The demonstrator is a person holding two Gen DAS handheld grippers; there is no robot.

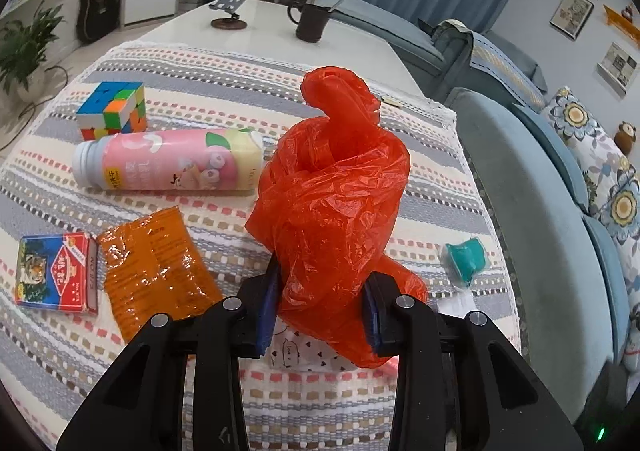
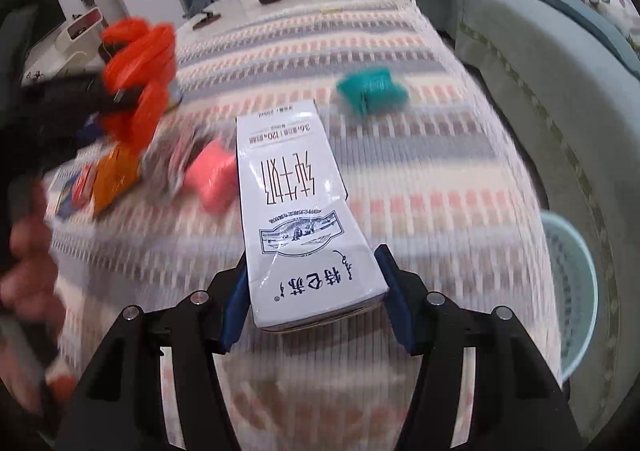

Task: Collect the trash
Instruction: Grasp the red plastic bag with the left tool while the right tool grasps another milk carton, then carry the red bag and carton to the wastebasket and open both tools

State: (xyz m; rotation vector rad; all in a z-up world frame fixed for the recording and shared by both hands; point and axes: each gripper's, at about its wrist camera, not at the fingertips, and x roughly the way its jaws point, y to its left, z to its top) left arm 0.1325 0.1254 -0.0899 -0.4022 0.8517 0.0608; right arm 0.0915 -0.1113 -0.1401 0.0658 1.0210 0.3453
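Mostly the right view is blurry. Tilted down over the striped surface [image 1: 168,63], the left gripper [image 1: 320,315] squeezes a red plastic bag [image 1: 332,203]; the right gripper [image 2: 316,295] clamps a white milk carton [image 2: 296,211].

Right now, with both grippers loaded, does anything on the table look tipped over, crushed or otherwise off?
The pink-labelled plastic bottle lies on its side on the striped tablecloth, in front of the colourful puzzle cube. The white milk carton in the right gripper looks creased across its middle. No spill is visible.
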